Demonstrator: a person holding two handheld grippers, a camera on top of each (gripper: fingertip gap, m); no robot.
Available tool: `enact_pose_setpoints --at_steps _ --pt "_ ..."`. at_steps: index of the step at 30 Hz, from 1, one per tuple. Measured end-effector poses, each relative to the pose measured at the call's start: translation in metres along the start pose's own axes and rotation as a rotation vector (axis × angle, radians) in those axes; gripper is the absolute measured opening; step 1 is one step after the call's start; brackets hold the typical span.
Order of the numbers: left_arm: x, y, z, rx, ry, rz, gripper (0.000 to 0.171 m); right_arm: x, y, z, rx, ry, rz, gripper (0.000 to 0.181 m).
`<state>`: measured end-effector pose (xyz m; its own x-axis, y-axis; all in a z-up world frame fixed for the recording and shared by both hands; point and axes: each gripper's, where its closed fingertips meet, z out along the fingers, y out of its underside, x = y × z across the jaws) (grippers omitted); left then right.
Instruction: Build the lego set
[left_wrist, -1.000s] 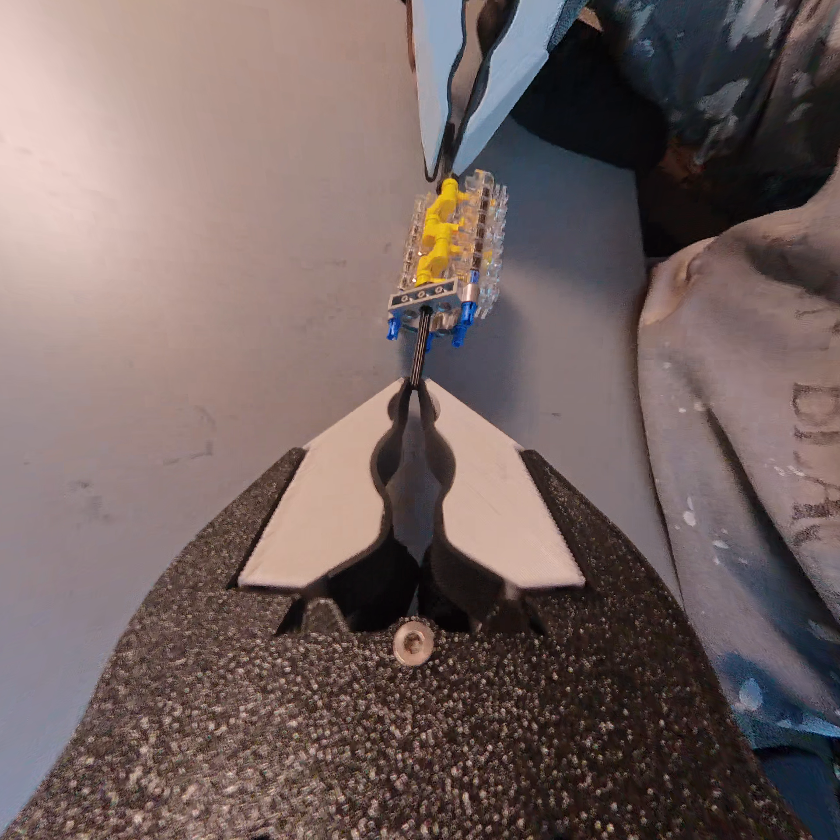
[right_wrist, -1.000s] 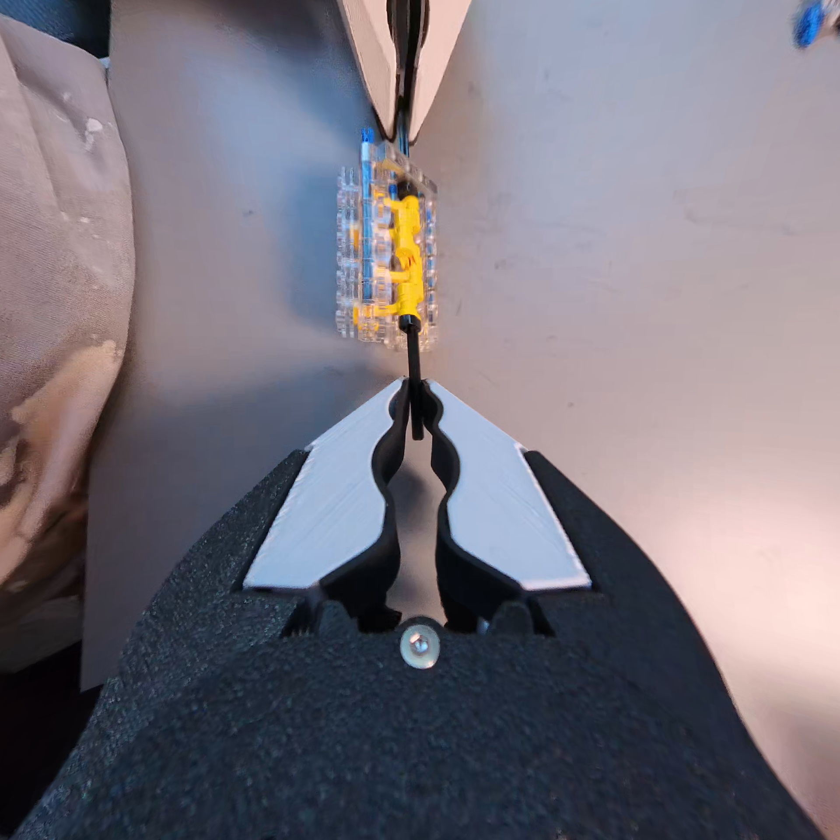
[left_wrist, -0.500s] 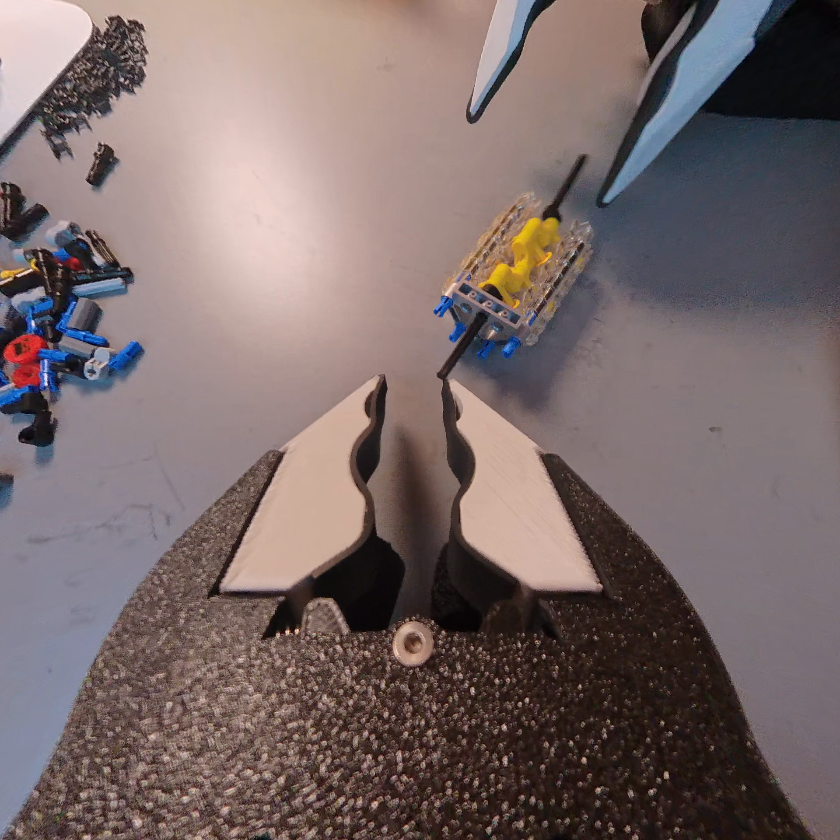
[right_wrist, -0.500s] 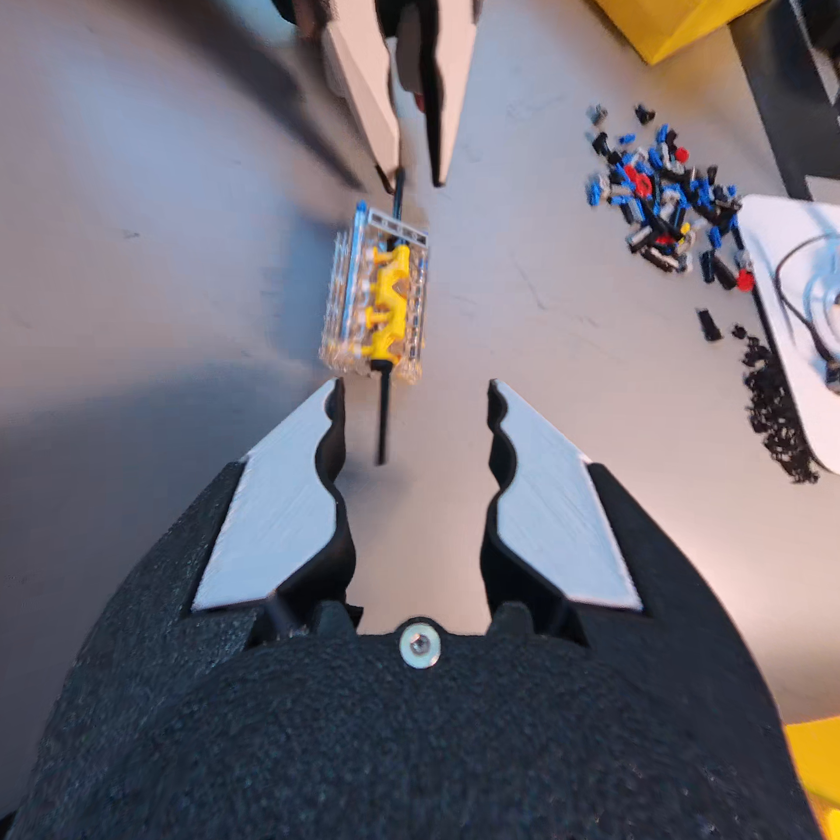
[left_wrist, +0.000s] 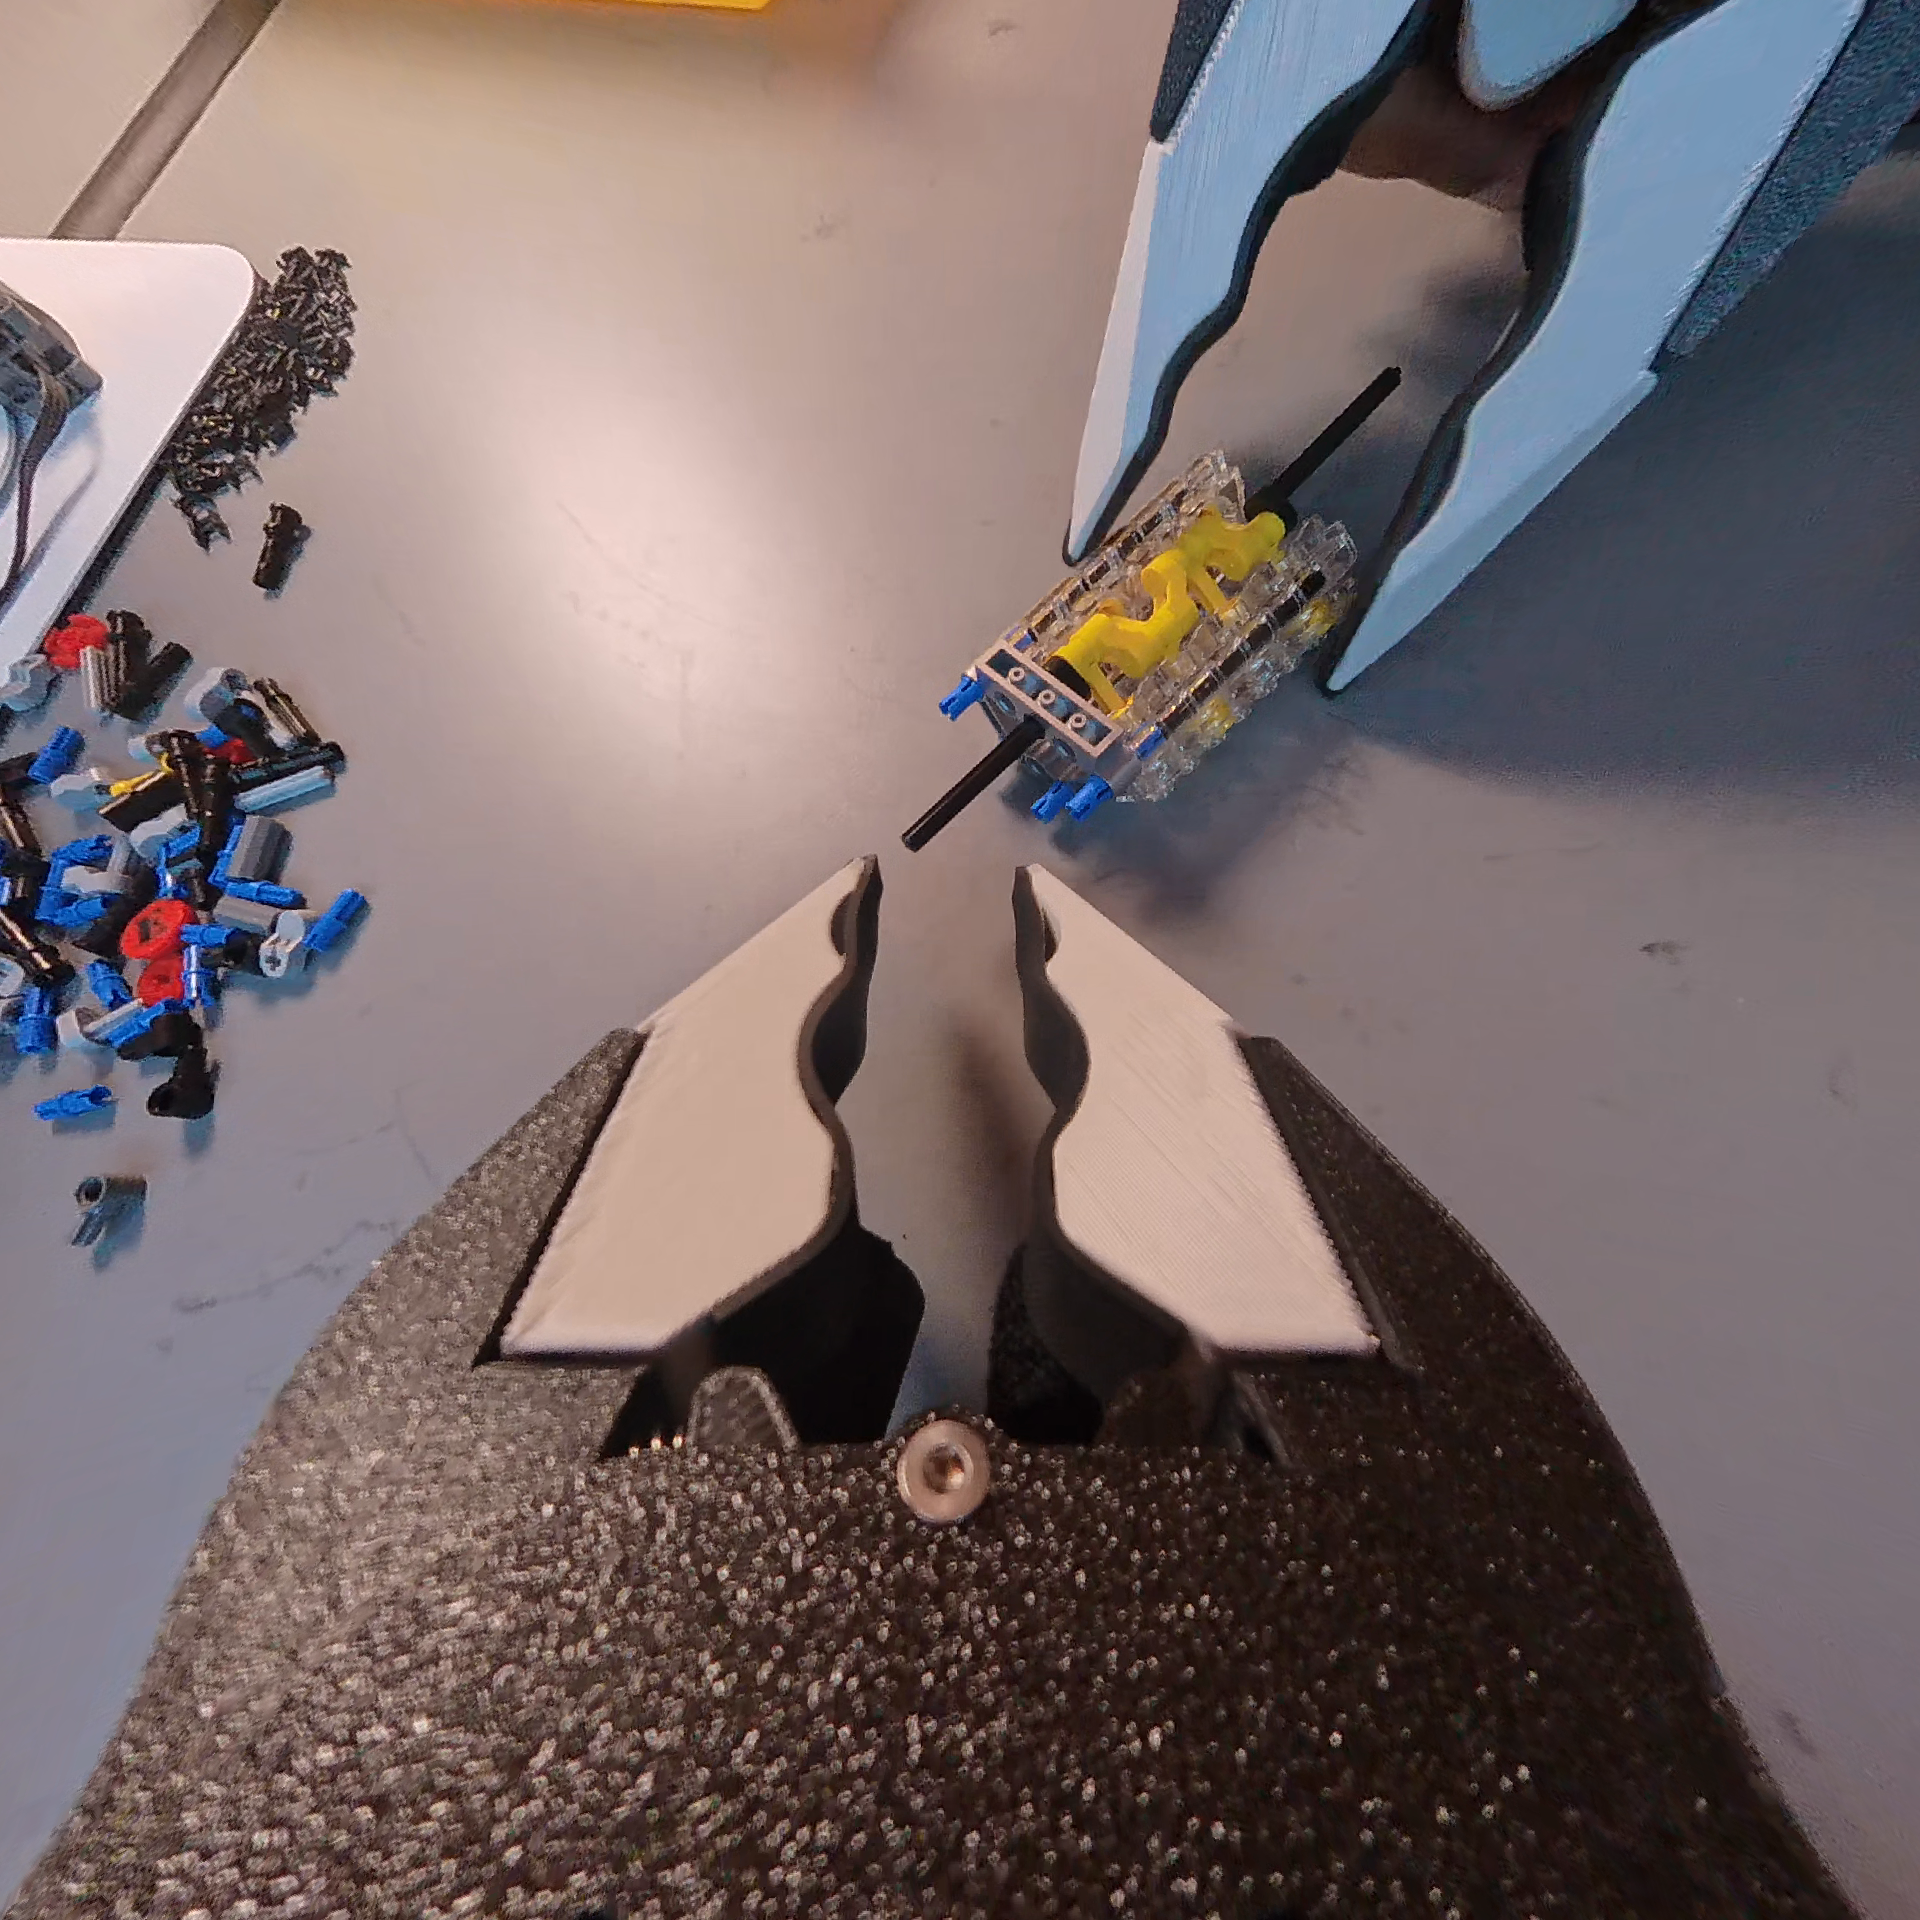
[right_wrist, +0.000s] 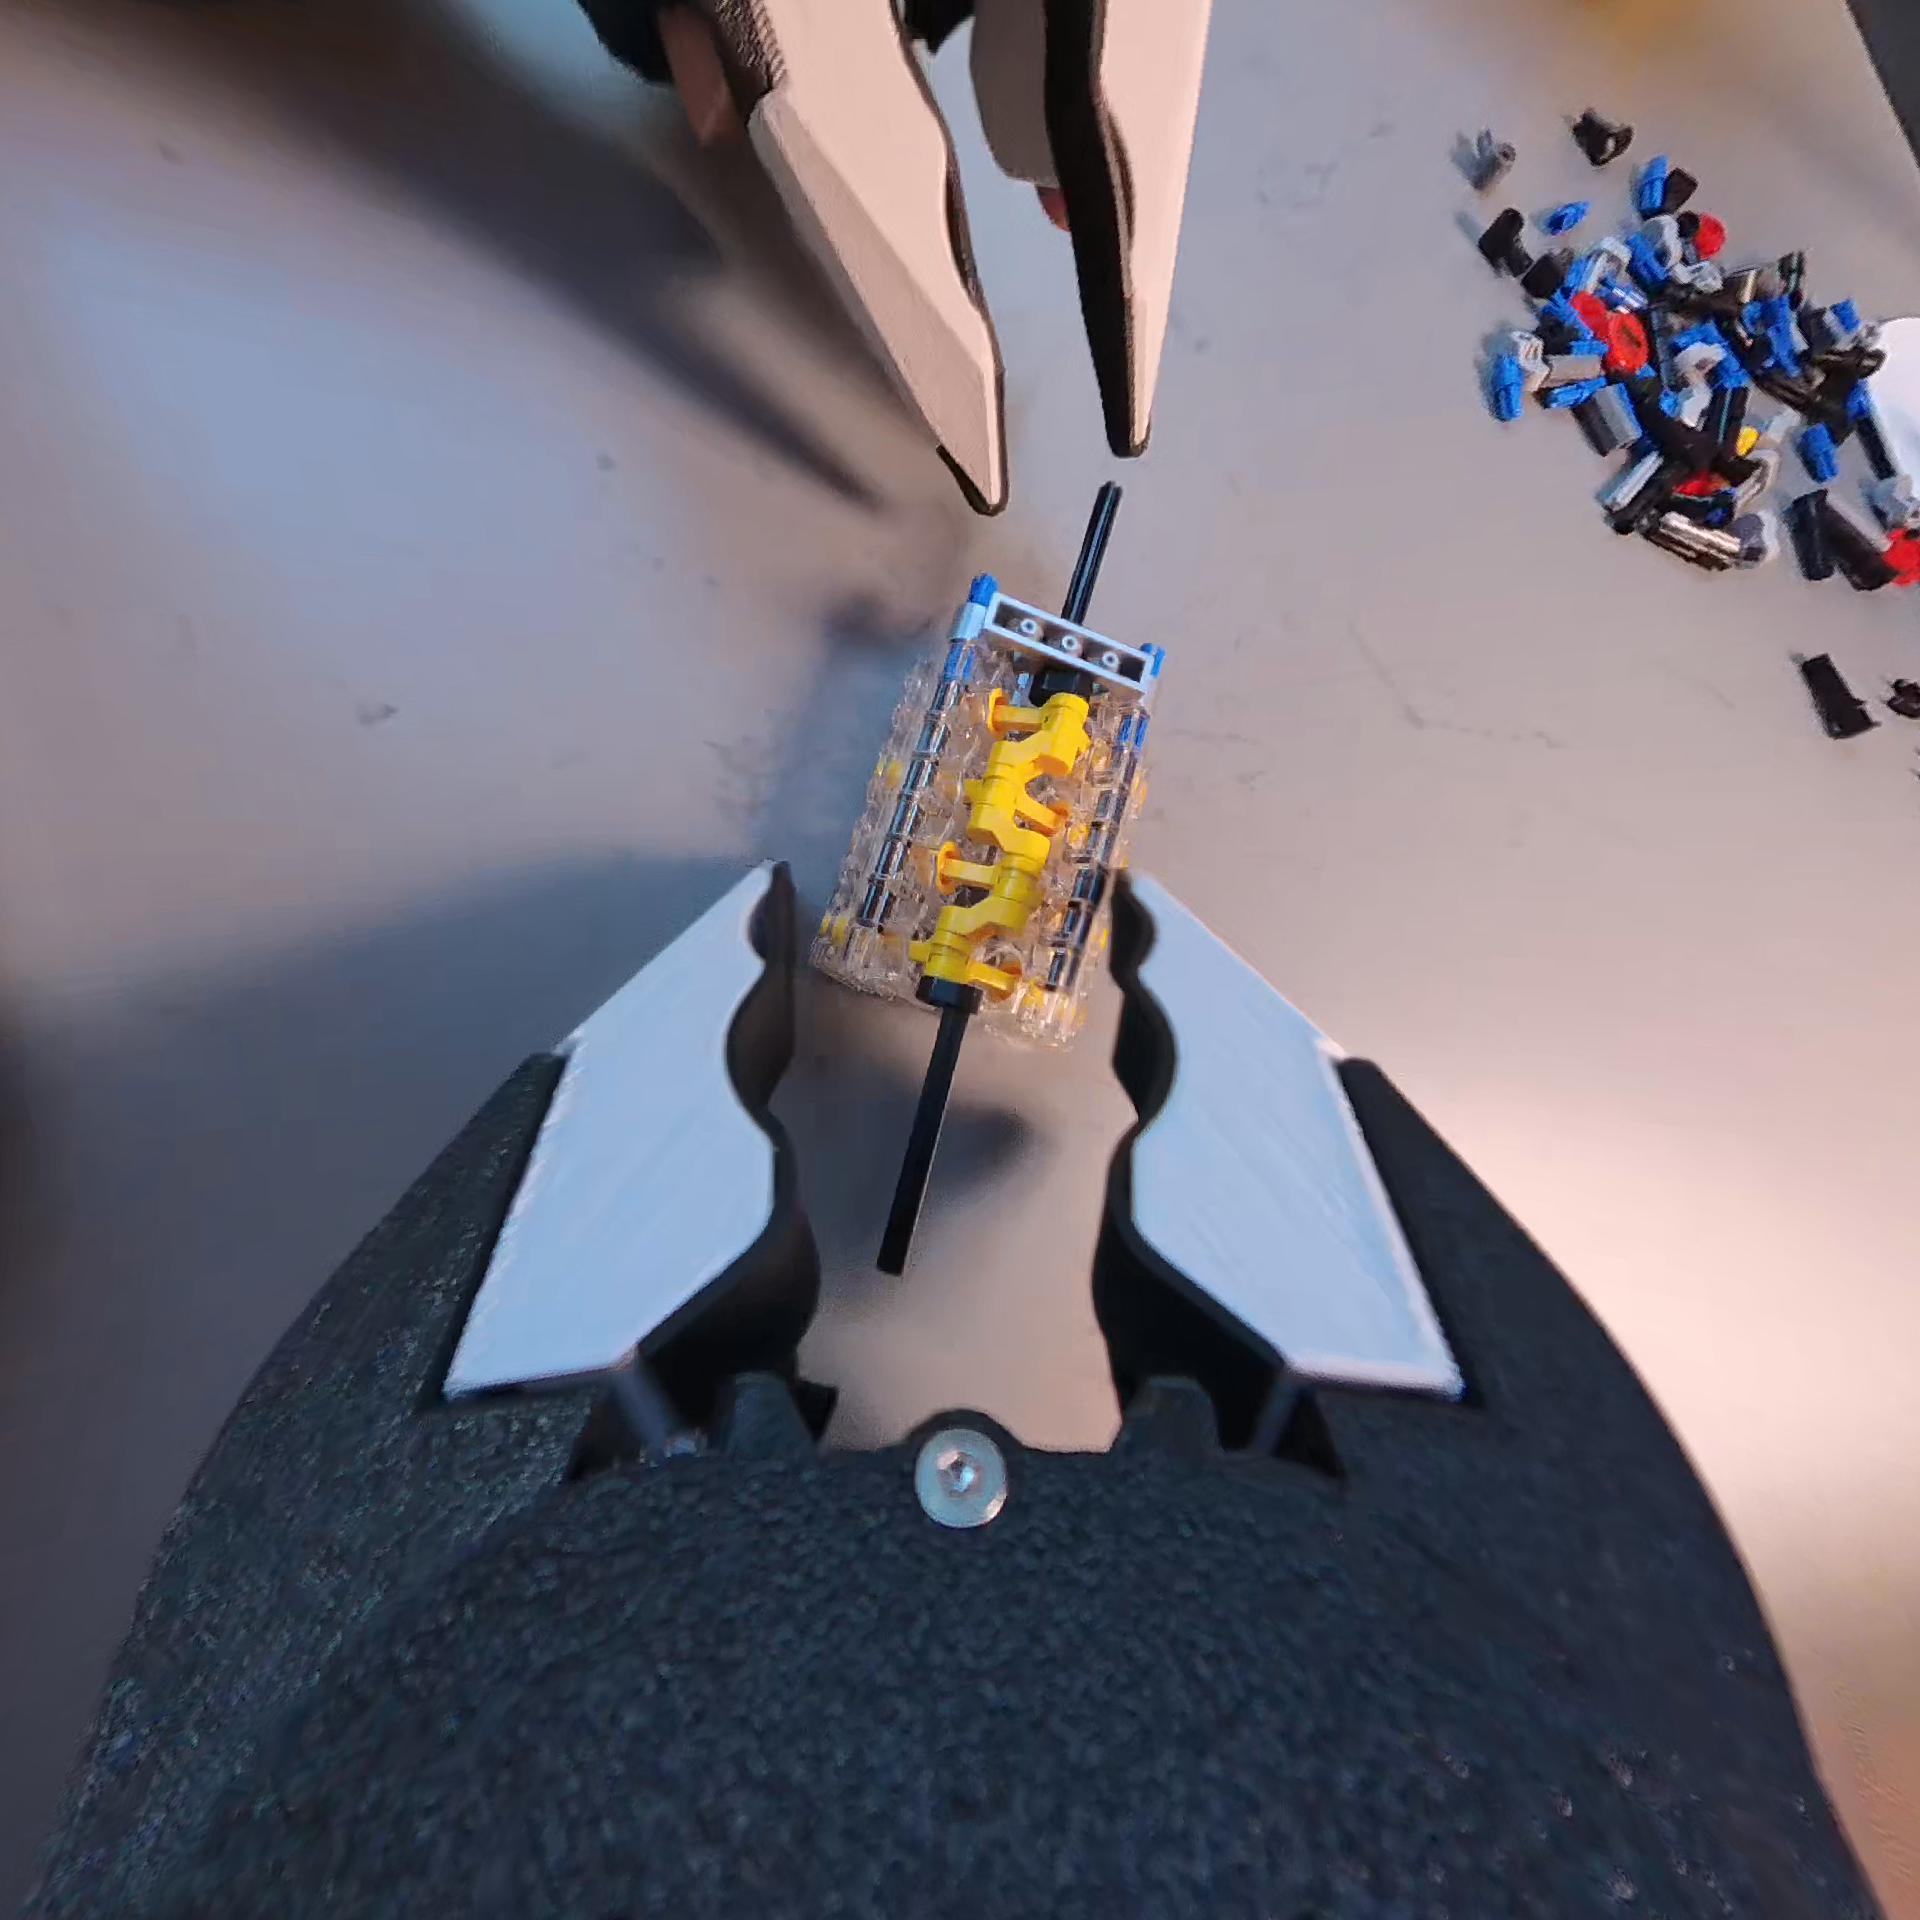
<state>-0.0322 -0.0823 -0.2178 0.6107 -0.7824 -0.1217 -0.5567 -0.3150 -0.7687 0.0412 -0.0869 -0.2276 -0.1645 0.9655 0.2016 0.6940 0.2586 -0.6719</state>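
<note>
Your right tool is straddling, jaws apart, the clear brick engine block lying on the worktop; your left tool, gaping, is hovering near its black axle. Close squarely on the block's sides.

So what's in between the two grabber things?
The clear brick block with yellow parts on a black rod lies on the table between the left gripper and the open right gripper, seen best in the right wrist view.
</note>
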Motion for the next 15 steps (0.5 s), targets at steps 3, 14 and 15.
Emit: enact_pose_setpoints --at_steps 3,14,15 --pt "0.004 -0.005 -0.001 0.03 0.012 0.022 0.028 0.004 0.002 0.0 0.009 0.004 -0.005 0.052" --pt "0.029 -0.021 -0.005 0.115 0.081 0.089 0.047 -0.003 0.002 -0.006 0.054 -0.195 -0.006 0.05" --pt "0.032 -0.021 -0.003 0.112 0.089 0.097 0.048 -0.002 0.002 -0.006 0.055 -0.227 0.023 0.05"
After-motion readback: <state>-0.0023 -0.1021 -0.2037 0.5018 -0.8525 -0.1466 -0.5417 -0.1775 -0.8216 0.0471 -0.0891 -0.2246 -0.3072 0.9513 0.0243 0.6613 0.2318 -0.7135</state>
